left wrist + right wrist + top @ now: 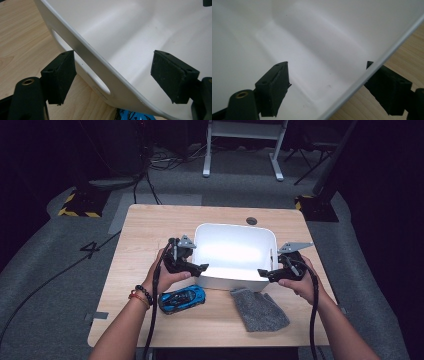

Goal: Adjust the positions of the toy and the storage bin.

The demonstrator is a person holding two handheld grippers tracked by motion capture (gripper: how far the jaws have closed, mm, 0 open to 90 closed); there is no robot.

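Between each pair of jaws runs a side wall of the bin (235, 251): the left gripper (196, 268) straddles the bin's left wall near its front corner, the right gripper (265, 272) its right wall at the matching spot. In the left gripper view the rim (100, 62) crosses the gap on a slant, one pad outside by the handle slot (96, 81), the other inside over the white floor, neither pad touching the wall. The right gripper view shows the same: rim (372, 67) running diagonally, one pad inside, the other outside over the table (407, 47), daylight on both sides. So both sets of jaws stand apart with the wall between them, nothing clamped yet. The bin's long axis lies across from one gripper to the other, so each hand is equally near its own wall, and a squeeze straight across the rim looks like all the coming move needs. Room is tight behind the jaws: a blue car (182, 298) sits just beside the left hand (167, 275) near the bin's front wall, and a grey cloth (259, 310) lies just in front of the bin toward the right. Beyond the bin the table (150, 225) is open, with its far edge well off.
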